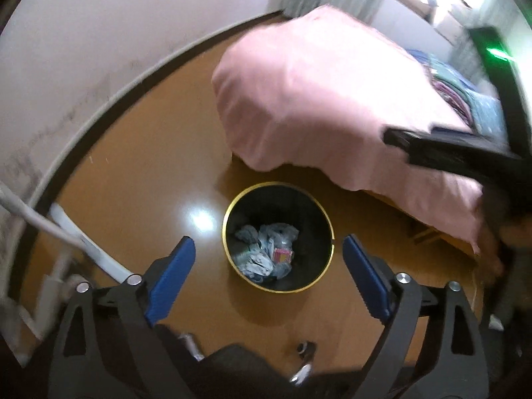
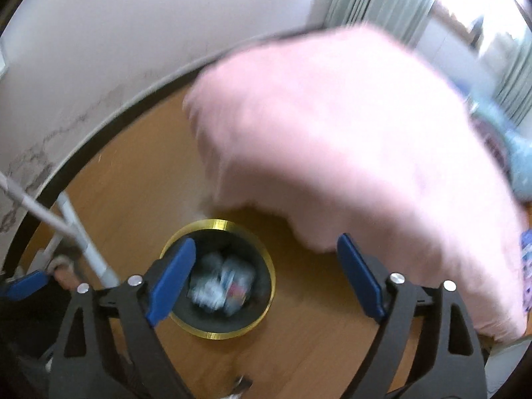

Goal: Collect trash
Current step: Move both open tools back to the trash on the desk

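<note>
A round black trash bin with a gold rim stands on the wooden floor, seen from above. It holds crumpled pale wrappers and paper. My left gripper is open and empty, high above the bin. The bin's gold rim shows blurred in the right wrist view, with trash inside. My right gripper is open and empty, above the bin's right side. The right gripper's black body crosses the right of the left wrist view.
A bed with a pink cover fills the upper right, its edge close to the bin; it also shows in the right wrist view. White rods lean at the left by the wall. Curtains hang at the back.
</note>
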